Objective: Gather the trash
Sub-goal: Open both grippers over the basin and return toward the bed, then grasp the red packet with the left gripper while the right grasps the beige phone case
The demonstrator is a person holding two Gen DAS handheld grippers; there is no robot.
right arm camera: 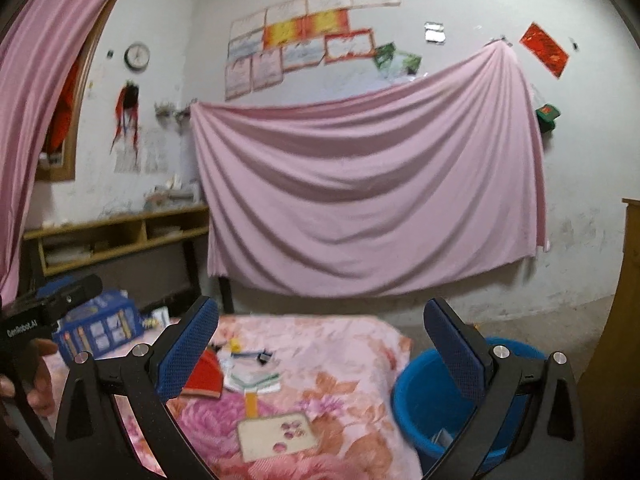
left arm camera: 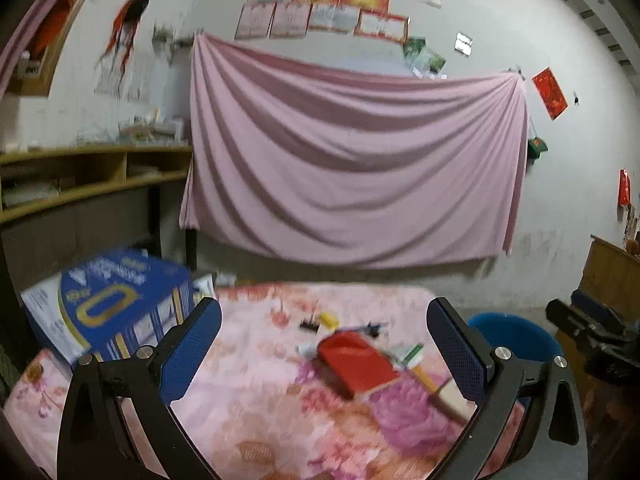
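Trash: scattered items on the flowered cloth (left arm camera: 256, 392) of the table — a red packet (left arm camera: 356, 364), white and green wrappers (right arm camera: 250, 380), a yellow scrap (left arm camera: 329, 319), a small black clip (left arm camera: 309, 324) and a pale card with punched holes (right arm camera: 276, 436).
Blue carton: (left arm camera: 120, 304) far left on the table; print too blurred to read.
Left gripper: (left arm camera: 324, 352) jaws spread wide, nothing between the pads, aimed slightly down over the table's near edge.
Left gripper versus trash: red packet lies ahead, between the two fingers' lines, apart from both pads.
Person's hand: (right arm camera: 38, 376) left edge of the right wrist view, wrapped round the left gripper's handle; mostly cut off.
Right gripper: (right arm camera: 320, 354) jaws fully apart, empty, pointing slightly down.
Right gripper versus trash: wrappers and card lie ahead, nearer its left finger.
Blue bucket: (right arm camera: 424, 400) right of the table, partly behind the right finger (right arm camera: 456, 356); a pale scrap (right arm camera: 442, 438) inside, unidentifiable.
Visibility: both views motion-blurred; small items indistinct.
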